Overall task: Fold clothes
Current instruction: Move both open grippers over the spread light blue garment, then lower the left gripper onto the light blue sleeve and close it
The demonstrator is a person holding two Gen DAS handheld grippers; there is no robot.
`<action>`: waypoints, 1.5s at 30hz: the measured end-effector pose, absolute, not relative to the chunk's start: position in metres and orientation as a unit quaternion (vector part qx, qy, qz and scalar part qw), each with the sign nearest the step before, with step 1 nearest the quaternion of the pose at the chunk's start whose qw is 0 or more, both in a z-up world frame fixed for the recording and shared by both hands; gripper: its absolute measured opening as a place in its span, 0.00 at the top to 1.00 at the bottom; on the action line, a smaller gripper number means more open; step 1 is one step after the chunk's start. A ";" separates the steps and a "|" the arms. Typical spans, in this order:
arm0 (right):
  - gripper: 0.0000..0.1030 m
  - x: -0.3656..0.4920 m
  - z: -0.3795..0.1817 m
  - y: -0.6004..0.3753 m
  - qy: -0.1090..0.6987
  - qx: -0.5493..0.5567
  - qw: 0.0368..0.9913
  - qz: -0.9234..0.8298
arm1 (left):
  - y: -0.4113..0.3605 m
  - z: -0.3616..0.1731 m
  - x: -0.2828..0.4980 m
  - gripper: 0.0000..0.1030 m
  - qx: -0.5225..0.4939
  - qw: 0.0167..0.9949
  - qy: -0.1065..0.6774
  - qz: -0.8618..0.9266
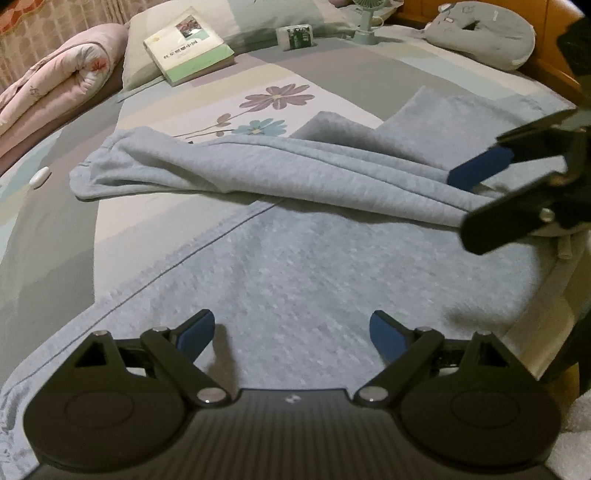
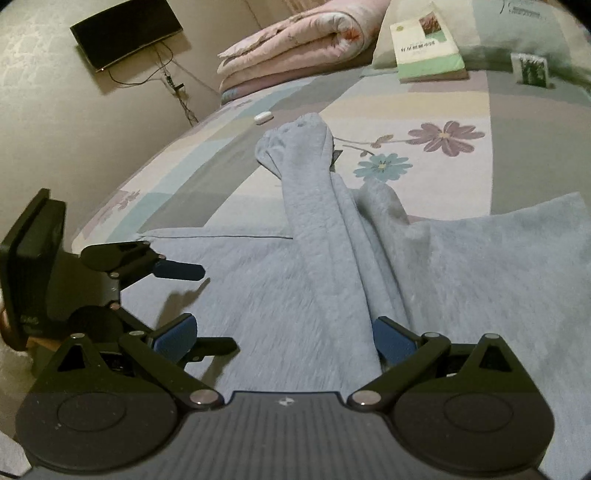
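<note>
**Both tongs spread wide over the blue sweatshirt**

Left gripper [image 1: 293,334] is hanging over the flat body of the light blue sweatshirt [image 1: 295,266], fingers wide apart, nothing between them. Right gripper [image 2: 282,338] is the same deal, wide and gripping nothing, though its right-hand pad sits right up against the base of the folded sleeve [image 2: 314,206]. In the left wrist view that gripper comes in at about 3 o'clock, blue pad touching the fabric.

The sweatshirt's spread across the flowered bedsheet [image 1: 277,99], with the sleeve laid across the body and its cuff out toward 10 o'clock. Further back: a book [image 1: 188,46] at 11 o'clock, a pink quilt [image 1: 55,81] rolled up at 10, and a grey pillow [image 1: 487,33] at 1.
</note>
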State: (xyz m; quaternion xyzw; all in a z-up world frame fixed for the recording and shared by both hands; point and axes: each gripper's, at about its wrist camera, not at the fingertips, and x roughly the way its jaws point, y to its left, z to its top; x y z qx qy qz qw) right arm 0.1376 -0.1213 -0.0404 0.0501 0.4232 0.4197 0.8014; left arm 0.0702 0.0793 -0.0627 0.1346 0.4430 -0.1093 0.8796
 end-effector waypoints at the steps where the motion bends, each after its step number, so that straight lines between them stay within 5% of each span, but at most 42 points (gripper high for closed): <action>1: 0.00 0.141 -0.042 -0.119 0.427 0.051 0.798 0.423 | 0.080 -0.062 0.071 0.12 0.137 0.880 0.442 -0.108; 13: 0.00 0.174 -0.049 -0.077 0.440 0.031 0.770 0.461 | 0.112 -0.047 0.077 0.12 0.087 0.890 0.440 -0.085; 33: 0.00 0.094 -0.041 -0.064 0.442 -0.004 0.738 0.510 | 0.138 -0.007 0.047 0.11 0.034 0.905 0.418 -0.067; 45: 0.00 0.064 -0.018 -0.152 0.407 0.066 0.795 0.446 | 0.119 -0.042 0.086 0.12 -0.159 0.862 0.459 -0.145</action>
